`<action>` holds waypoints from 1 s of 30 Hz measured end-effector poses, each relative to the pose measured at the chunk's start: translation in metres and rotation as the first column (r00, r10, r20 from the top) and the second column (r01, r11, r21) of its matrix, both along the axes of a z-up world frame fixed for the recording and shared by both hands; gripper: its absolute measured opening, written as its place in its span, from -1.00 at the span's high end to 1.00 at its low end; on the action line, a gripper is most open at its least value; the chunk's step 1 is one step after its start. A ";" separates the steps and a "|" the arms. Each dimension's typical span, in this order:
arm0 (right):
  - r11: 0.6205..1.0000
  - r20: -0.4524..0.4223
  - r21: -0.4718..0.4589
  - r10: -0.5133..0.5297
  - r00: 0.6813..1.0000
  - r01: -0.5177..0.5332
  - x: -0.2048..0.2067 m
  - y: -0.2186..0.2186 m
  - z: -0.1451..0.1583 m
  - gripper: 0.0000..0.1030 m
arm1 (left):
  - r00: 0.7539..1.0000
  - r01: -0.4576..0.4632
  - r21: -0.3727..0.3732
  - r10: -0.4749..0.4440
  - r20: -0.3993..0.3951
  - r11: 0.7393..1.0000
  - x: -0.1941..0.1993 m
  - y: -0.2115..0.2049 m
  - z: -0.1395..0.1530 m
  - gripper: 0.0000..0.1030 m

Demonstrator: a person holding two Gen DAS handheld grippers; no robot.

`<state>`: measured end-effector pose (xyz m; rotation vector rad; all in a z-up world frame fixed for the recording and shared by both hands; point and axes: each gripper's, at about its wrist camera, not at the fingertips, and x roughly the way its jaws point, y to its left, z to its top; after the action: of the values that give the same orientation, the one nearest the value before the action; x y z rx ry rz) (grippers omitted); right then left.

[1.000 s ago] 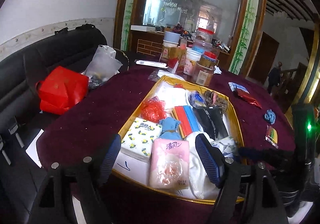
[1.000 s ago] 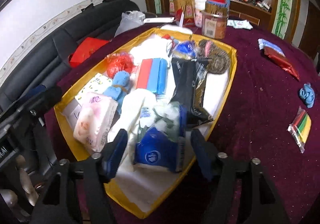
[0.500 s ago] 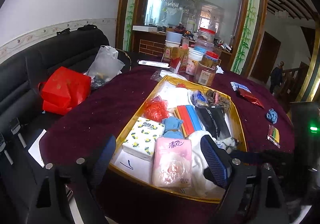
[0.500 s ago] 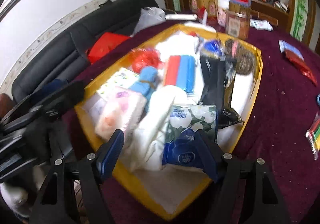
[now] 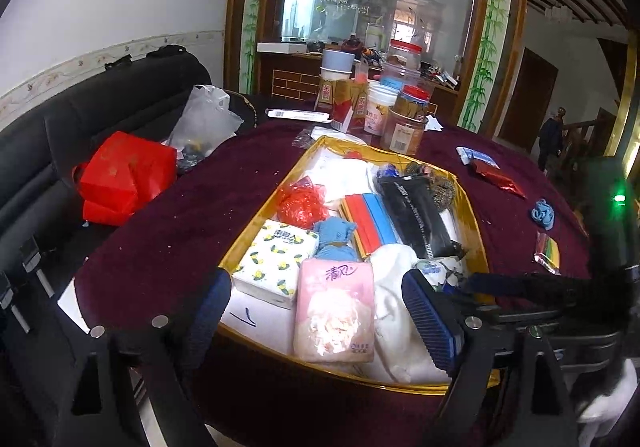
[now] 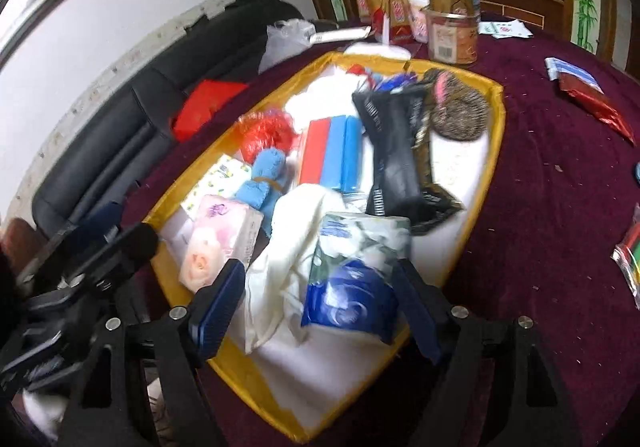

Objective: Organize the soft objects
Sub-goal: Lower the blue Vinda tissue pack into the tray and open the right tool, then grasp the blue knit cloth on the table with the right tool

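While both hand-held grippers hang open | right (image 6: 316, 311) opening over blue pack (image 6: 352, 299) | tray rim (image 6: 496, 127) crowded

The left wrist camera looked forward and downward along its jaws from the near edge of the bench (image 5: 160, 247), facing the mirror (image 5: 380, 7) at the far wall, with the yellow-rimmed tray (image 5: 256, 223) close below. The right wrist camera sat nearer that tray (image 6: 480, 183), tilted more steeply down and angled toward the black sofa (image 6: 132, 135). Both views shared the tray, the jars (image 5: 404, 119) beyond it, and each other's gripper at the frame edge.
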<state>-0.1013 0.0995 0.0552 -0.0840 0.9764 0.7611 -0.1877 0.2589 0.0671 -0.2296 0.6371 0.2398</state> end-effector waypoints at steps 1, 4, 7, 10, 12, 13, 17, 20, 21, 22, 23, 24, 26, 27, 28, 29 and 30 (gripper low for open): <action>1.000 0.008 0.012 -0.010 1.000 0.010 -0.001 -0.009 0.004 -0.47 | 1.000 0.004 -0.006 -0.004 -0.001 1.000 0.000 0.000 0.000 -0.75; 0.996 0.039 0.044 -0.084 0.996 0.082 -0.002 -0.056 0.014 -0.47 | 1.000 0.025 -0.044 -0.025 0.014 0.999 -0.001 0.002 0.001 -0.75; 0.981 0.044 0.060 -0.189 0.981 0.186 0.008 -0.109 0.017 -0.47 | 0.997 0.068 -0.080 -0.064 0.045 0.994 -0.003 0.001 0.004 -0.75; 0.938 0.041 0.025 -0.345 0.938 0.344 0.027 -0.172 0.012 -0.47 | 0.993 0.097 -0.088 -0.091 0.069 0.991 -0.003 -0.007 0.007 -0.75; 0.893 0.018 0.001 -0.450 0.893 0.450 0.040 -0.214 0.006 -0.47 | 0.989 0.128 -0.102 -0.119 0.088 0.987 -0.002 -0.014 0.009 -0.76; 0.865 0.007 -0.005 -0.502 0.865 0.503 0.047 -0.236 0.004 -0.47 | 0.985 0.152 -0.111 -0.142 0.097 0.982 -0.001 -0.020 0.010 -0.77; 0.796 0.029 -0.020 -0.604 0.796 0.605 0.068 -0.282 0.000 -0.47 | 0.966 0.252 -0.115 -0.242 0.095 0.961 0.006 -0.047 0.011 -0.77; 0.771 0.056 -0.041 -0.634 0.771 0.636 0.093 -0.296 -0.001 -0.47 | 0.941 0.337 -0.136 -0.328 0.081 0.932 0.010 -0.071 0.010 -0.77; 0.767 0.069 -0.051 -0.637 0.768 0.640 0.102 -0.296 -0.001 -0.47 | 0.933 0.360 -0.140 -0.352 0.078 0.922 0.011 -0.079 0.010 -0.77; 0.765 0.078 -0.061 -0.637 0.767 0.641 0.109 -0.296 -0.002 -0.47 | 0.925 0.379 -0.140 -0.372 0.073 0.915 0.012 -0.087 0.010 -0.77; 0.764 0.089 -0.077 -0.635 0.767 0.641 0.122 -0.295 -0.002 -0.47 | 0.919 0.394 -0.139 -0.389 0.068 0.908 0.013 -0.094 0.011 -0.77; 0.763 0.094 -0.087 -0.634 0.768 0.640 0.133 -0.294 -0.003 -0.47 | 0.914 0.407 -0.139 -0.402 0.064 0.903 0.013 -0.100 0.010 -0.77; 0.761 0.089 -0.100 -0.635 0.767 0.641 0.160 -0.292 -0.003 -0.47 | 0.902 0.431 -0.145 -0.428 0.051 0.891 0.015 -0.112 0.009 -0.77; 0.760 0.083 -0.102 -0.636 0.767 0.642 0.171 -0.292 -0.004 -0.47 | 0.898 0.439 -0.148 -0.438 0.042 0.886 0.016 -0.117 0.008 -0.77; 0.760 0.077 -0.107 -0.637 0.767 0.641 0.186 -0.288 -0.004 -0.47 | 0.895 0.444 -0.149 -0.444 0.032 0.884 0.017 -0.120 0.007 -0.77; 0.759 0.076 -0.112 -0.638 0.767 0.642 0.195 -0.285 -0.004 -0.47 | 0.892 0.449 -0.150 -0.451 0.021 0.881 0.019 -0.124 0.005 -0.77; 0.758 0.075 -0.117 -0.638 0.767 0.642 0.205 -0.282 -0.005 -0.48 | 0.890 0.453 -0.151 -0.457 0.013 0.879 0.020 -0.126 0.004 -0.77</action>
<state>0.1040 -0.1824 0.0497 0.1213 0.9435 0.0515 -0.1674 0.1326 0.0714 -0.2145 0.7147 -0.2630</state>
